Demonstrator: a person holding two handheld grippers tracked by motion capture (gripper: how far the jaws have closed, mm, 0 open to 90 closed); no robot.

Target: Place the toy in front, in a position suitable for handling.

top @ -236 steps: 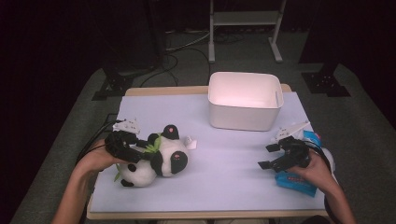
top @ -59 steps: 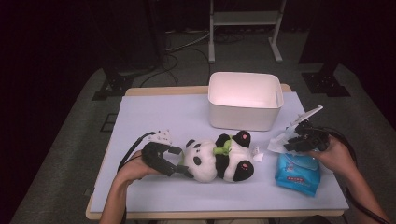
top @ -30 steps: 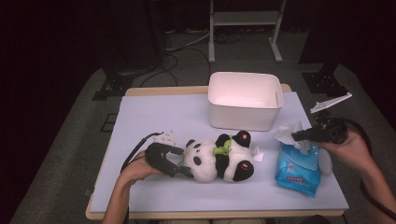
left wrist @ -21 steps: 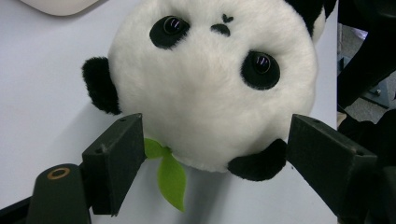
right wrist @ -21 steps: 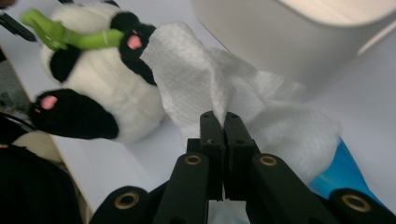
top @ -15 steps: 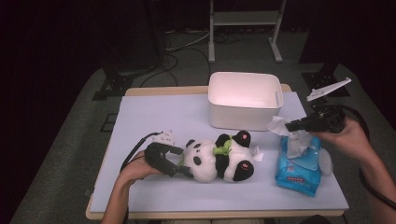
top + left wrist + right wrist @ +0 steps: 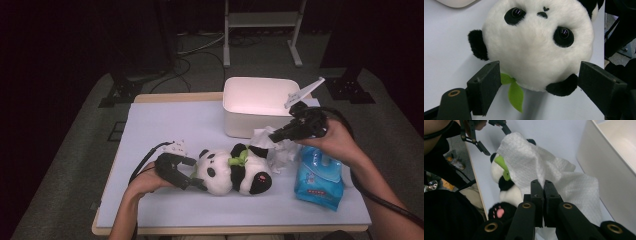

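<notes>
Nearest to me on the desk (image 7: 150, 125) is my left hand (image 7: 145, 181), lying low near the front edge with the forearm coming up from the bottom and the wrist turned inward toward the middle. The left gripper (image 7: 192, 172) it holds is spread wide, one jaw each side of the panda (image 7: 232, 170) head. In the left gripper view the head (image 7: 536, 45) sits between the jaws without being squeezed, one ear close to each, and a green leaf (image 7: 515, 93) pokes out under the chin. The panda is lying on its side about mid-desk, head toward my left, feet toward the right.

Off to the right near the front is the blue wipes pack (image 7: 320, 175), flat on the desk, just beside the panda's feet.

Further back, my right hand (image 7: 332, 140) is raised above the pack, wrist cocked, with the gripper pointing left and down. The right gripper (image 7: 275, 136) is pressed together on a white wipe (image 7: 277, 147), which hangs down just beside the panda's back end. From the right gripper view the wipe (image 7: 549, 170) drapes over the panda's body, pink paw (image 7: 498, 212) close by.

Behind all that sits the white bin (image 7: 260, 105), at the back right of the desk.
</notes>
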